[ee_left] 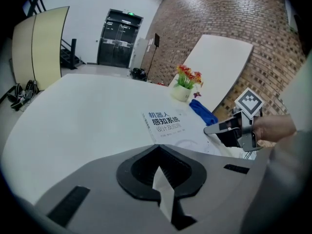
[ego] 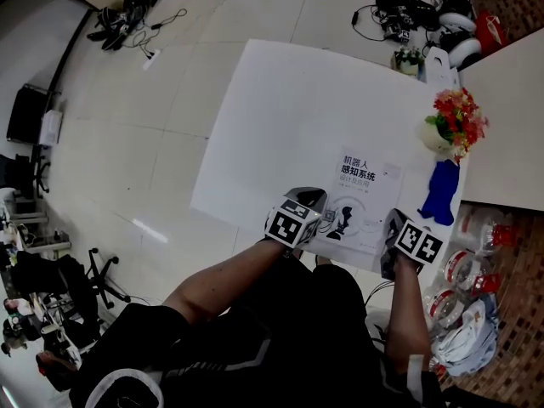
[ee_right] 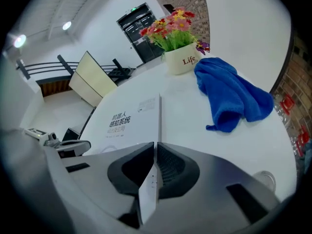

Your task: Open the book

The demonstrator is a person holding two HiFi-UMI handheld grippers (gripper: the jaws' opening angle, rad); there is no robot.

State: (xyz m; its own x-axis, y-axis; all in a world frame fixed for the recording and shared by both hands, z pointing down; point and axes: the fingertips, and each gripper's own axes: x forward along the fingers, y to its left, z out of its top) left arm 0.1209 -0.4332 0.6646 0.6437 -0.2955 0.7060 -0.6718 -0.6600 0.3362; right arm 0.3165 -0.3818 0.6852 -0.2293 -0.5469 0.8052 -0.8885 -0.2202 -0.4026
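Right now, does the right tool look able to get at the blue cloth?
Probably yes: the blue cloth lies beyond the right tool across bare table, nothing between. But it is shut on the book's edge and must let go first.

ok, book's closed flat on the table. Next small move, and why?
Probably open the right gripper slightly and nose its jaws onto the cover's fore edge. The book lies closed on the table. That edge runs straight toward the right jaws, which are together. The left gripper sits by the near left corner, jaws together too.
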